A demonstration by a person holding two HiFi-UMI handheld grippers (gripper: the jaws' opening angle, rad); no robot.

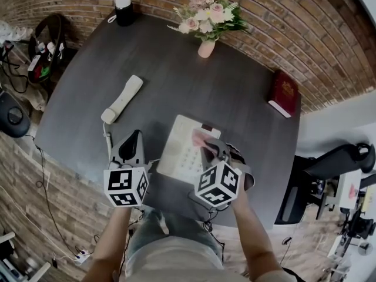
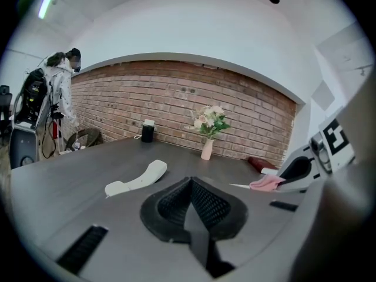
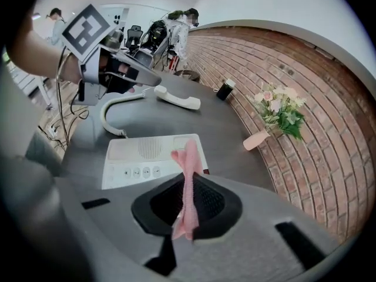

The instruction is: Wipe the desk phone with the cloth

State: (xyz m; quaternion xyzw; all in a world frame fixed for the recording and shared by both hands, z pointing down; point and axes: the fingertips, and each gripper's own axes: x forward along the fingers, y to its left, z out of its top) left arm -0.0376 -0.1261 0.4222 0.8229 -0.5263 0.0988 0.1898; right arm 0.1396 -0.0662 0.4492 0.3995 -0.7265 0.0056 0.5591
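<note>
While nipping cloth (image 3: 189, 157) in right gripper (image 3: 188, 184), hovered above desk phone (image 3: 147, 157).
Held left gripper (image 2: 189, 185) closed, empty, left of phone.

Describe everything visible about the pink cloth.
The cloth is small, pink and soft-looking, bunched into a narrow strip. The right gripper has its jaws shut on it; one end sticks out past the tips over the white phone base, the other hangs behind them. Whether it touches the phone is unclear.

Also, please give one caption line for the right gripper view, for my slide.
Right gripper, shut on a pink cloth, before the phone; handset lies apart.
</note>
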